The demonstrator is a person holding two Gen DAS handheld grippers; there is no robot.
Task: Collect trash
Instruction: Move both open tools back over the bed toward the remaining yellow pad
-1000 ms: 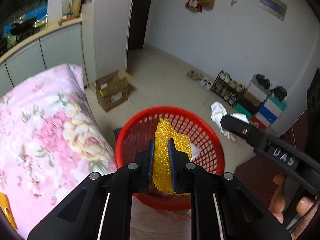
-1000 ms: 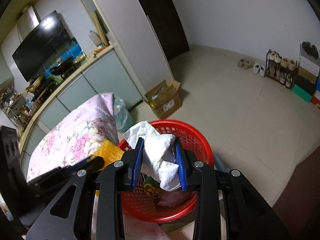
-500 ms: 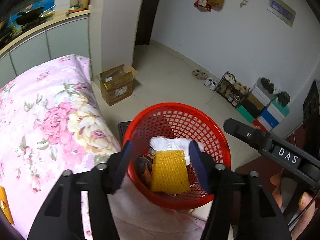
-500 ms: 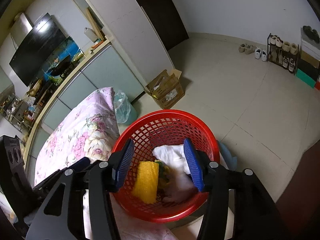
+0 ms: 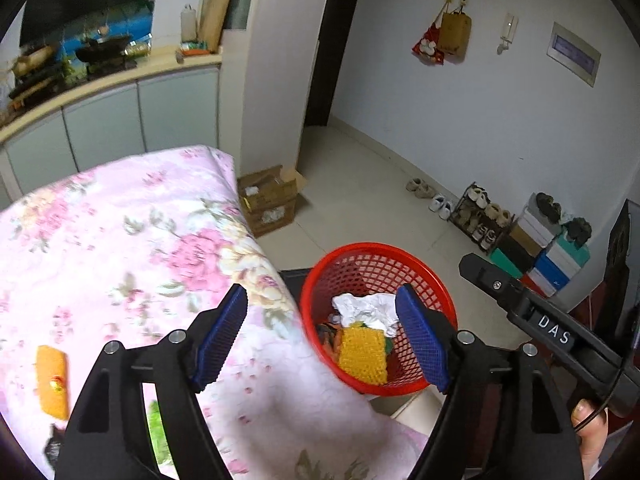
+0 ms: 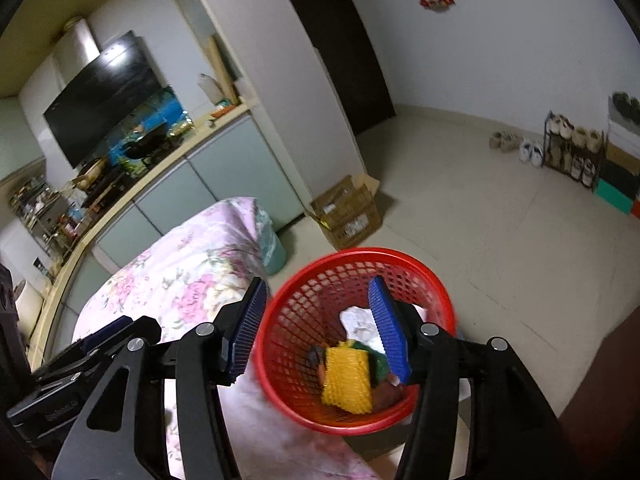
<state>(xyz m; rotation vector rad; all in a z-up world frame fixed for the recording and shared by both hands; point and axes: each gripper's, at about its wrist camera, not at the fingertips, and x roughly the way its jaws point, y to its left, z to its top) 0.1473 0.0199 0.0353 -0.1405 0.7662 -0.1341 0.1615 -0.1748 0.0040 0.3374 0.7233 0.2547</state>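
A second ago the left gripper [image 5: 322, 338] was pinching the yellow foam net [image 5: 363, 354] and the right gripper [image 6: 318, 330] the crumpled white paper [image 5: 366, 309]; both have just been opening and are now standing wide with nothing between the jaws. Both pieces are lying in the red mesh basket [image 5: 378, 254] just ahead of and below the grippers, beside the flowered tabletop [image 5: 132, 236], among darker scraps. An orange wrapper [image 5: 52, 380] is lying on the cloth left of the left gripper.

Red mesh basket [image 5: 436, 284], yellow netted wrapper [image 5: 362, 354], white crumpled paper [image 5: 366, 307], pink floral cloth [image 5: 132, 240], blue-padded tongs [image 5: 322, 338].
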